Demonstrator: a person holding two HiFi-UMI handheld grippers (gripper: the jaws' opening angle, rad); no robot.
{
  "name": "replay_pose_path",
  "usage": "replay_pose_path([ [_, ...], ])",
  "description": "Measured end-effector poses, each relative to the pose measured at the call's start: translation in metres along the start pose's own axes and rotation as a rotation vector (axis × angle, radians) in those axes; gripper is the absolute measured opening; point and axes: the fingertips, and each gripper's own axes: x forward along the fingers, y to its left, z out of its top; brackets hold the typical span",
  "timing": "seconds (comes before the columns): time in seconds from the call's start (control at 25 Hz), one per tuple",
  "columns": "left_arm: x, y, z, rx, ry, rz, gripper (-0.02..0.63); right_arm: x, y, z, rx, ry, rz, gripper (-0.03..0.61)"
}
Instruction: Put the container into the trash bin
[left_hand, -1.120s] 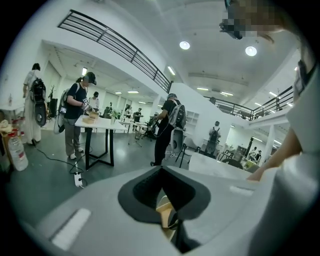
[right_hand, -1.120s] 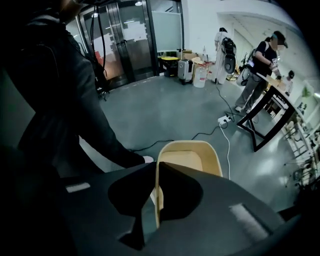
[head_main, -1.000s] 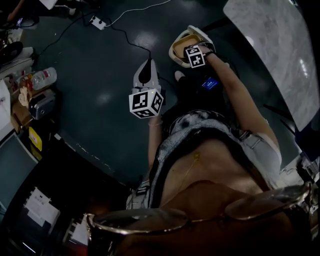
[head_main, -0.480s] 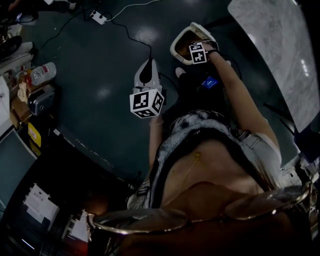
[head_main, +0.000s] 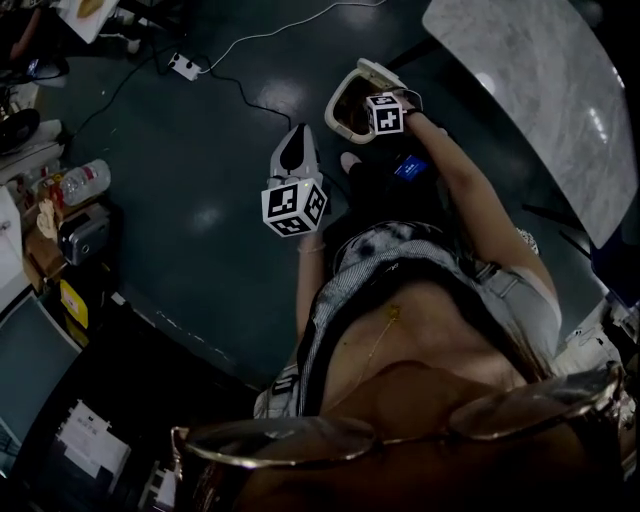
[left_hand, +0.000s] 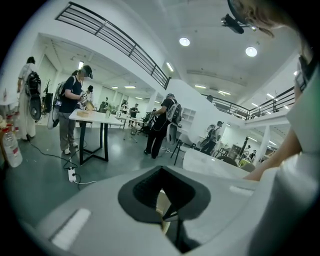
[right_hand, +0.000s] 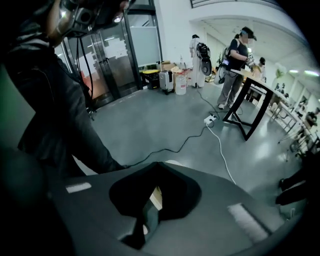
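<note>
Right hand-held gripper (head_main: 374, 100) is clamped onto the cream container (head_main: 343, 110), holding it out over the dark floor (head_main: 200, 150), near the marbled bench (head_main: 540, 90). Left hand-held gripper (head_main: 294, 140) sits closer to the person's body, jaws together, carrying nothing.

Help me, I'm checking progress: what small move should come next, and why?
Probably turn to find the bin before letting go. The right tool grips the container over the floor, and no bin shows in any view, so releasing now would likely drop it there.
</note>
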Motion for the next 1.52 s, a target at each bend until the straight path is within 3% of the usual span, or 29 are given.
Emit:
replay_pose_path([
  [0.32,0.019,-0.029,0.010,0.039,-0.008,-0.083,0.000,-0.091,0.004,0.051,0.007,-0.212,-0.098,0.023],
  [0.72,0.033,-0.089,0.032,0.102,-0.050,-0.216,0.000,-0.255,0.009,0.097,0.187,-0.614,-0.455,0.024],
  [0.92,0.036,-0.122,0.049,0.132,-0.090,-0.282,0.000,-0.318,0.019,0.099,0.295,-0.798,-0.633,0.023],
  [1.12,0.032,-0.142,0.058,0.156,-0.101,-0.323,0.000,-0.342,0.027,0.097,0.347,-0.857,-0.710,0.023],
  [1.52,0.031,-0.158,0.054,0.173,-0.087,-0.350,0.000,-0.362,0.035,0.082,0.388,-0.896,-0.752,0.023],
])
